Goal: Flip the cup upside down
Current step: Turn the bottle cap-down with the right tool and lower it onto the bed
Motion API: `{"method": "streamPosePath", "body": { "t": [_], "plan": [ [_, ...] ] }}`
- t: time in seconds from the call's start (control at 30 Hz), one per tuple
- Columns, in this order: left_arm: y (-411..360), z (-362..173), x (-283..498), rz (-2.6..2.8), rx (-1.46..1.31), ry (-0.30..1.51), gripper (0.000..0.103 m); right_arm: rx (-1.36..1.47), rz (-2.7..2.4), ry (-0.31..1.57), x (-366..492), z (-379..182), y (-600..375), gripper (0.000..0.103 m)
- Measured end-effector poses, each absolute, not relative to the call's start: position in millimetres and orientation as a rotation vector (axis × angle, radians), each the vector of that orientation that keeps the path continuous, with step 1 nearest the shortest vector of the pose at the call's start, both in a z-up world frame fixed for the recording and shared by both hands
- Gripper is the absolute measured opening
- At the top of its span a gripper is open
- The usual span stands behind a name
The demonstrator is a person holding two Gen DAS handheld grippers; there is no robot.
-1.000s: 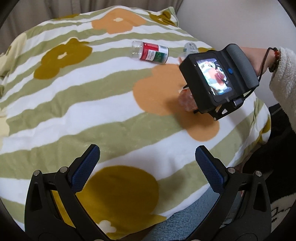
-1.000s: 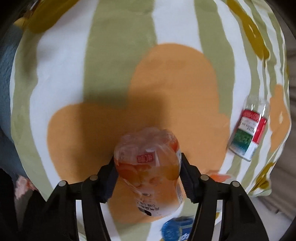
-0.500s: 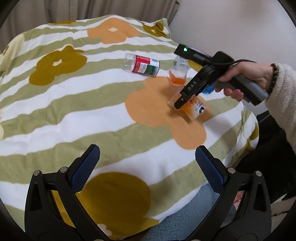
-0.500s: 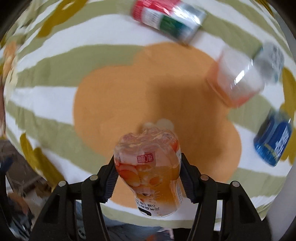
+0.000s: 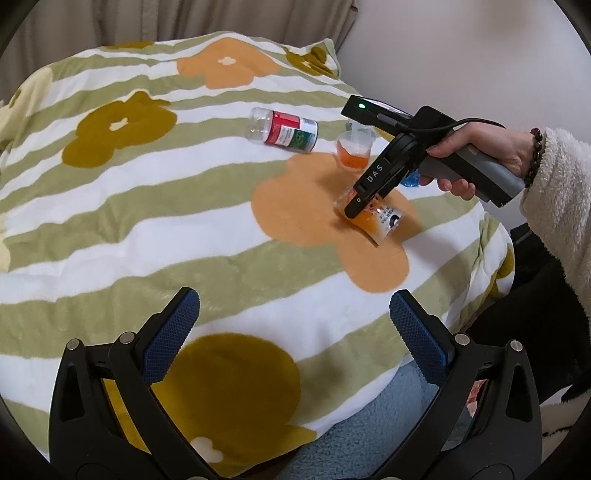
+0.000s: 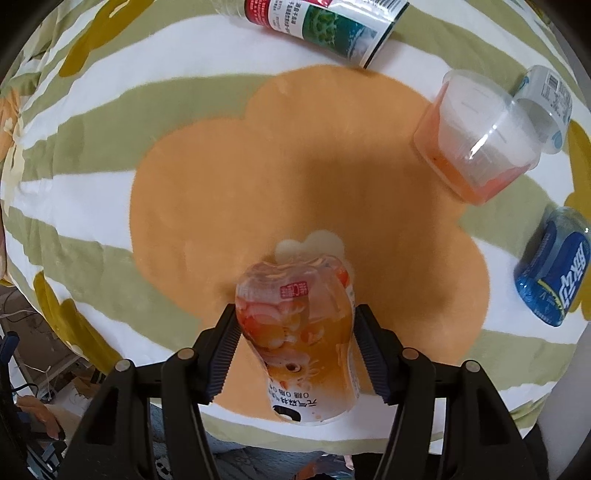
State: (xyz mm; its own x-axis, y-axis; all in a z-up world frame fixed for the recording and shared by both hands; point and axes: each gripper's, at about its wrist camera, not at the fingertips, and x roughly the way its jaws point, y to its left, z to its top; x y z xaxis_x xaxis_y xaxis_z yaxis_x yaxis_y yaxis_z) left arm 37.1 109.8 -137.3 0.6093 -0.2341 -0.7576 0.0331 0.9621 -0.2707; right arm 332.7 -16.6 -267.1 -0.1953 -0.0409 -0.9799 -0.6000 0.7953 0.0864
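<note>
A clear cup with an orange fruit print [image 6: 299,339] is clamped between the black fingers of my right gripper [image 6: 295,314], which is shut on its sides. Its lobed base points away from the camera toward the blanket, and its rim faces the camera. In the left wrist view the same cup [image 5: 382,221] lies tilted over an orange flower patch, rim toward the lower right, with the right gripper [image 5: 354,206] held by a hand above it. My left gripper [image 5: 291,306] stands open with nothing between its blue pads, low over the blanket's near edge.
A striped flower blanket [image 5: 147,221] covers a rounded surface. On it lie a red-and-green labelled bottle [image 6: 321,29], a clear cup with orange residue [image 6: 476,147], a white-labelled bottle [image 6: 546,96] and a blue container [image 6: 554,273]. The blanket drops off at the right.
The right gripper has turned with the cup, going from pointing straight down to a slant. The other bottles and cup came into its view. The left gripper stayed open.
</note>
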Motion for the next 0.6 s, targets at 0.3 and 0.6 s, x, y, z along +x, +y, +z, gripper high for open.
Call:
{"method": "streamPosePath", "body": {
  "t": [0.3,0.6],
  "plan": [
    [108.5,-134.4,35.2,-0.155,-0.229,0.893,0.102,-0.437,0.596,1.547,291.0,-238.5,-10.7,0.057],
    [97.2,-119.2,45.3,-0.144,-0.203,0.806,0.103,0.003,0.705,0.763,200.4,-209.1,-102.6,0.057]
  ]
}}
